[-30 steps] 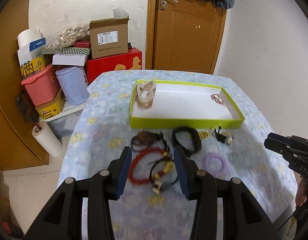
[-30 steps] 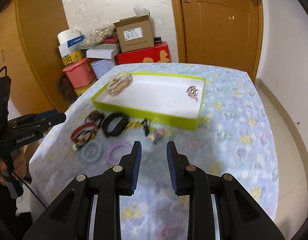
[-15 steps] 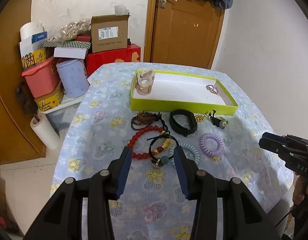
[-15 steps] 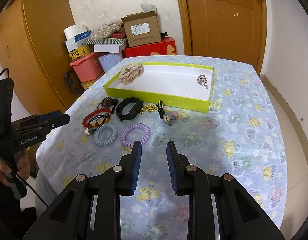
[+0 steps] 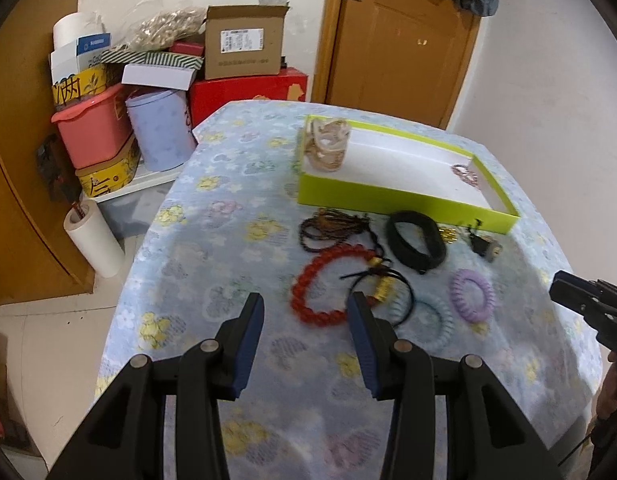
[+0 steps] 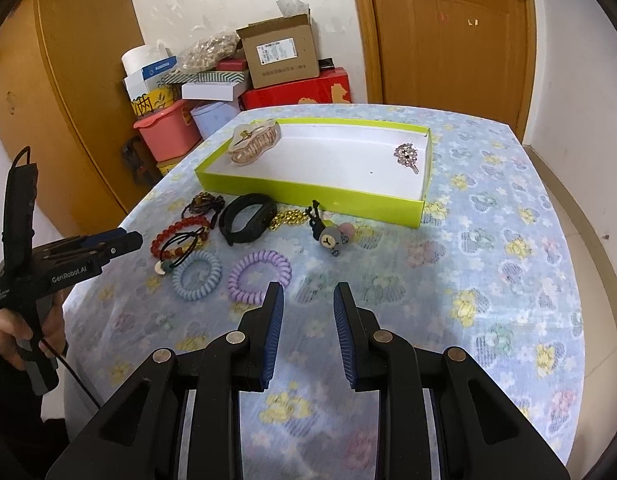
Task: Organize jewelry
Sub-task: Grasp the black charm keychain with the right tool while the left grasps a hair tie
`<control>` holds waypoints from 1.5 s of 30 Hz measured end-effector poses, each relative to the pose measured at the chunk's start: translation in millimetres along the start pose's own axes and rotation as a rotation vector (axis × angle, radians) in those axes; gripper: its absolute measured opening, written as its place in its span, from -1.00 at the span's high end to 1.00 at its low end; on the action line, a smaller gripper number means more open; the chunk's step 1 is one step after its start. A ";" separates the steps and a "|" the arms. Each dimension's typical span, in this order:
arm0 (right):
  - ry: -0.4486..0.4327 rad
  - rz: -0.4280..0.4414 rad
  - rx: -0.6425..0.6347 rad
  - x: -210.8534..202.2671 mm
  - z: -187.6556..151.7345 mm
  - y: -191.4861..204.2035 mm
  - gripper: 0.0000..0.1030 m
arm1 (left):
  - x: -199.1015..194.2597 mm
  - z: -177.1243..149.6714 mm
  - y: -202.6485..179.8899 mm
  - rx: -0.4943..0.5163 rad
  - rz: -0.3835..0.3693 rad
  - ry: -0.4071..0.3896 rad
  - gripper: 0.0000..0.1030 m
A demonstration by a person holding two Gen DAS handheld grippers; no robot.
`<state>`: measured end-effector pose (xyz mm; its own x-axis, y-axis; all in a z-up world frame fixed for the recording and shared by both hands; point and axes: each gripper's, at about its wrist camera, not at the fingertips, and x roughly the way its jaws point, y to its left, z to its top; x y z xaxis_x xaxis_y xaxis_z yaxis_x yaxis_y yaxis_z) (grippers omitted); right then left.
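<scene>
Lime-green cardboard forms the tray (image 6: 308, 194), and so far it holds only two pieces: a beige hair claw (image 6: 254, 142) in its far left corner and a small rhinestone brooch (image 6: 406, 156) near its right wall. Most of the white floor is bare, so the sorting looks barely started.

Everything else lies on the table (image 6: 508, 260) in front of the tray. Just ahead of the left gripper (image 5: 304, 322), whose jaws stand wide and hold nothing, lies the red bead bracelet (image 5: 328, 284), with a black cord bracelet carrying a gold bead (image 5: 382, 292) overlapping it beyond the right jaw. Further ahead sit a dark beaded string (image 5: 332, 228) and a black band (image 5: 416, 240); a gold chain (image 6: 288, 218) and a small bear charm (image 6: 334, 236) lie just before the tray wall. The right gripper (image 6: 308, 320) hangs above the cloth with its jaws narrow and empty; the purple coil hair tie (image 6: 260, 276) lies just ahead of its left jaw, with the pale blue coil tie (image 6: 196, 274) beside that. I would guess the red bracelet is the next pick, given how the left jaws frame it.

A pale blue floral cloth covers the table. Beyond it, stacked against a white wall, are a cardboard box (image 6: 280, 54), a red box (image 6: 296, 92), a pink tub (image 6: 168, 132) and a lilac tin (image 5: 158, 132); a wooden door (image 6: 448, 36) stands behind the tray.
</scene>
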<state>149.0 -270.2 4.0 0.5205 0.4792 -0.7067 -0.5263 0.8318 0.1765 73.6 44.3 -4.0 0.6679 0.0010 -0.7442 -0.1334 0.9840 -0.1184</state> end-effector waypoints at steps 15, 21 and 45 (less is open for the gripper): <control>0.009 0.000 -0.072 44.8 31.4 1.0 0.48 | 23.5 8.4 -21.7 0.104 -0.111 0.020 0.12; 0.017 0.001 -0.109 60.2 38.4 0.7 0.48 | 38.0 9.7 -25.5 0.125 -0.110 0.050 0.20; 0.061 0.011 -0.093 76.5 34.5 -17.3 0.15 | 32.7 9.5 -37.1 0.133 -0.159 0.029 0.96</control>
<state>221.1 -238.3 -29.5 0.4741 0.4679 -0.7459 -0.5931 0.7958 0.1222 107.4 9.6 -17.7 0.6512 -0.1591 -0.7420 0.0708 0.9862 -0.1494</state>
